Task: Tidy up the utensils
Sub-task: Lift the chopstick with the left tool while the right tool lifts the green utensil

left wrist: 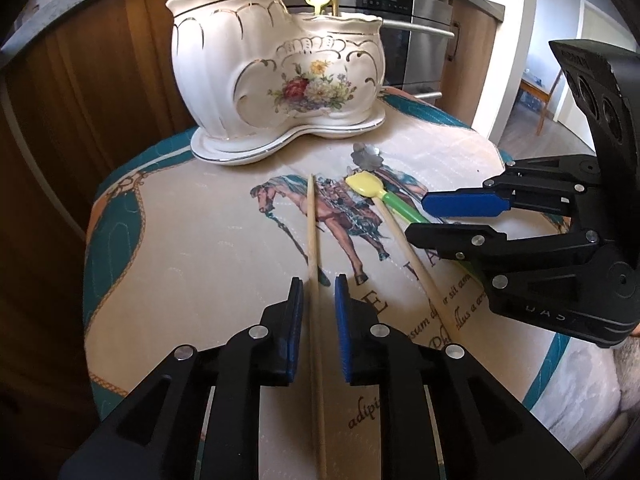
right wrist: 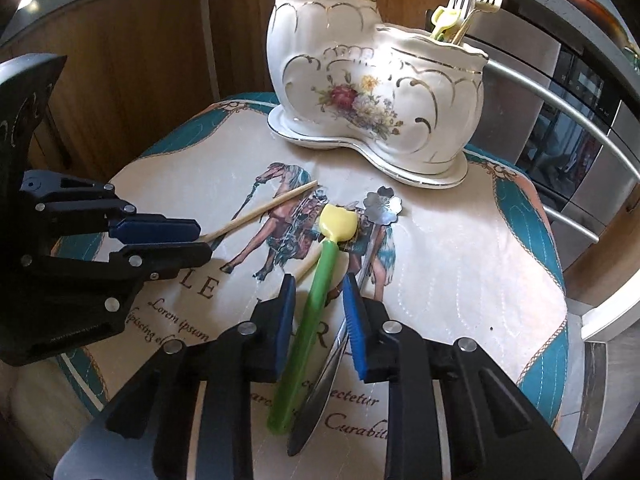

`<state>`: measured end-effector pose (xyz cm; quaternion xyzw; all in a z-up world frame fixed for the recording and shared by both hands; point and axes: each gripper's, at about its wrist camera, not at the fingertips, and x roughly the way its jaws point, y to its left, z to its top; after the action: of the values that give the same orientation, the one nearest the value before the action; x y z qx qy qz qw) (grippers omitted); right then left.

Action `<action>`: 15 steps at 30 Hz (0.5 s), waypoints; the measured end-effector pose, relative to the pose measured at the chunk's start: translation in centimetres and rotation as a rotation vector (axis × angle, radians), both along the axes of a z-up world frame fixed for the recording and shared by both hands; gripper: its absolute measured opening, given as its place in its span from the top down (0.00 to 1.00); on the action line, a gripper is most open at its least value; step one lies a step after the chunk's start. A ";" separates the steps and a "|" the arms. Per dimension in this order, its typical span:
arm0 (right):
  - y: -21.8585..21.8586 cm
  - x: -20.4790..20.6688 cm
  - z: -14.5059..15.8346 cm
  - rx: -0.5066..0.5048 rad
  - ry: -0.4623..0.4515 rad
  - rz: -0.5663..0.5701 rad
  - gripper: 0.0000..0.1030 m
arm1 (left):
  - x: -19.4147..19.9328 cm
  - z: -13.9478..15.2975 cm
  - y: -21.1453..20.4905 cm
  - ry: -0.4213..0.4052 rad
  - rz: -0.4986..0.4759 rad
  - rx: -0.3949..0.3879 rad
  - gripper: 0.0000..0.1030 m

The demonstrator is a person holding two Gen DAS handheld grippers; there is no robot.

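Observation:
A white flowered ceramic holder (left wrist: 276,80) (right wrist: 380,92) stands at the back of the table. Its tall part holds chopsticks and its low part holds forks. One wooden chopstick (left wrist: 314,240) (right wrist: 264,212) lies between the pads of my left gripper (left wrist: 319,290) (right wrist: 204,240), which do not press on it. A green-handled utensil with a yellow head (right wrist: 316,300) (left wrist: 362,186) lies between the pads of my right gripper (right wrist: 318,292) (left wrist: 420,222), with gaps on both sides. Beside it lie a second chopstick (left wrist: 408,248) (right wrist: 308,266) and a knife with a flower-shaped end (right wrist: 320,380).
The small table is covered by a cloth printed with a horse (left wrist: 180,260) (right wrist: 460,260), with teal borders and rounded edges close on every side. Wooden cabinets (left wrist: 100,80) stand behind it. A steel oven with bar handles (right wrist: 580,140) is at the right.

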<state>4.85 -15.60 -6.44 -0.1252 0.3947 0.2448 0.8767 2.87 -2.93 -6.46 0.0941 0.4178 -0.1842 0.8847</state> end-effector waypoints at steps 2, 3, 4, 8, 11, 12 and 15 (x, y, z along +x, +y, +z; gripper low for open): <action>-0.2 0.2 -0.1 0.012 0.024 0.003 0.77 | 0.0 0.0 0.0 0.001 0.002 0.000 0.83; -0.2 0.3 -0.2 0.018 0.026 0.003 0.77 | 0.0 0.0 0.0 0.000 0.002 0.002 0.83; -0.2 0.5 -0.2 0.026 0.034 0.002 0.77 | 0.0 0.0 0.0 -0.002 0.002 0.004 0.83; -0.3 1.0 -0.3 0.051 0.047 -0.006 0.77 | 0.3 -0.1 -0.4 -0.011 0.007 0.011 0.83; -0.5 1.2 -0.2 0.063 0.050 -0.017 0.84 | 0.2 -0.2 -0.5 -0.017 0.007 0.019 0.83; -0.6 1.2 -0.2 0.066 0.050 -0.019 0.87 | 0.2 -0.2 -0.5 -0.017 0.008 0.018 0.84; -0.6 1.1 -0.2 0.075 0.050 -0.025 0.89 | 0.2 -0.3 -0.6 -0.025 0.007 0.020 0.84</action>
<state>5.96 -16.19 -6.65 -0.0813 0.4084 0.2515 0.8737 3.04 -3.51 -6.79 0.1035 0.4090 -0.1756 0.8895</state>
